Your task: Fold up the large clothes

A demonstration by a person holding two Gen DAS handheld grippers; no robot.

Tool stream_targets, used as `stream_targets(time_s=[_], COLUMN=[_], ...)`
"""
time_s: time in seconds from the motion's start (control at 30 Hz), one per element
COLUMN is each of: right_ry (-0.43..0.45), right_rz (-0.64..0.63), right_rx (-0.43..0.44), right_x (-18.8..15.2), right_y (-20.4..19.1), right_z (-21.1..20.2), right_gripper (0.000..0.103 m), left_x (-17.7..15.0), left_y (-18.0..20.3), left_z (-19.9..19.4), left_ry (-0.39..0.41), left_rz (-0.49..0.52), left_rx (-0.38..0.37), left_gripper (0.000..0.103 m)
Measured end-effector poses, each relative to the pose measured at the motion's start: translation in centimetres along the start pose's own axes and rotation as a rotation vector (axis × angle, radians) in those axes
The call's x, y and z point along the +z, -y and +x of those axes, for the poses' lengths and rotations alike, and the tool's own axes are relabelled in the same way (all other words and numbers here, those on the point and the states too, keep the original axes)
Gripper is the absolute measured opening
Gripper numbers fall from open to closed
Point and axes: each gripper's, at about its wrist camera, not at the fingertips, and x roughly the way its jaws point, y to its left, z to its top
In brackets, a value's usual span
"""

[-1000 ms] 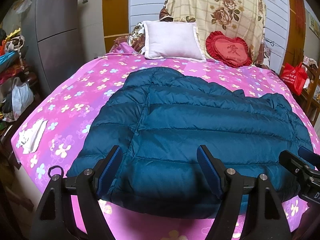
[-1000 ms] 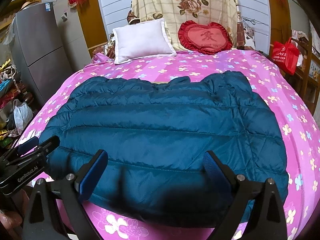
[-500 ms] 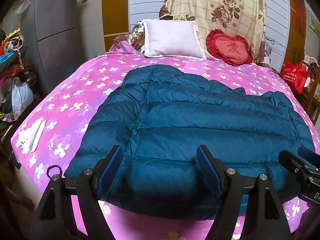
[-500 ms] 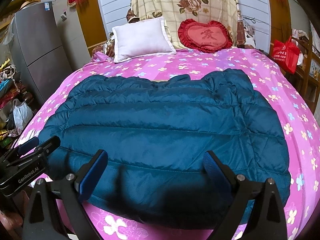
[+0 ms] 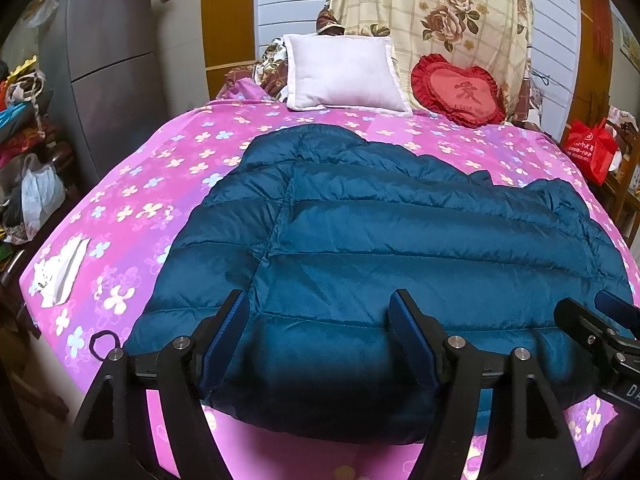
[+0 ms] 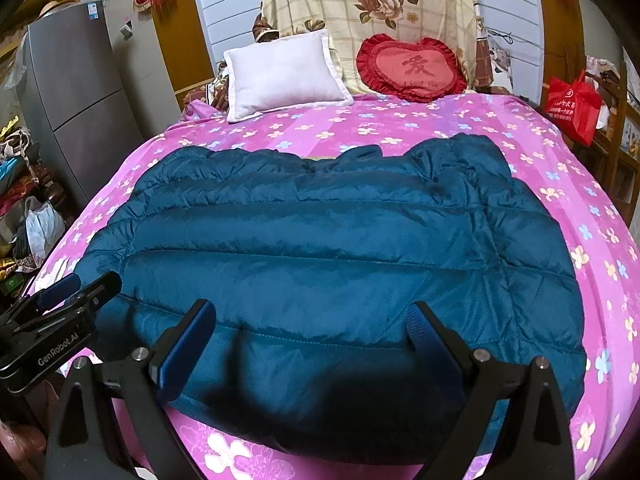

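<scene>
- A teal quilted down jacket (image 5: 400, 248) lies spread flat across the middle of a bed, its hem at the near edge and its collar pointing toward the pillows.
- The jacket rests on a pink bedsheet (image 5: 168, 184) printed with small flowers.
- The left gripper (image 5: 318, 332) hovers over the jacket's near hem, toward its left side; its jaws stand wide apart with blue pads facing each other, holding nothing.
- The right gripper (image 6: 312, 334) hovers over the hem further to the right, jaws likewise wide apart and empty.
- Whether either gripper's fingers touch the fabric cannot be told.
- A small black hair tie (image 5: 100, 342) lies on the sheet just left of the jacket's near corner.
- A white folded item (image 5: 60, 268) sits near the bed's left edge.
- At the head of the bed, a white pillow (image 5: 344, 74) leans beside a red heart-shaped cushion (image 5: 460, 94), in front of a cream rose-print blanket (image 5: 440, 12).
- A grey refrigerator (image 6: 76, 108) stands left of the bed; a red bag (image 6: 572, 106) sits to the right.
</scene>
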Motion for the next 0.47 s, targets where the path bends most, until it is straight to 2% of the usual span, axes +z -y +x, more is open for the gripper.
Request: stream_targets(time_s=[0.47], right_ry=[-0.018], right_rz=[-0.003], right_rx=[0.000], right_x=[0.2], right_y=[0.3], right_z=[1.1], right_gripper=[0.098], left_x=[0.5], left_y=[-0.7], left_z=[0.6], left_ry=[0.024], left_rz=[0.004], left_rx=[-0.011], left_gripper=[0.051])
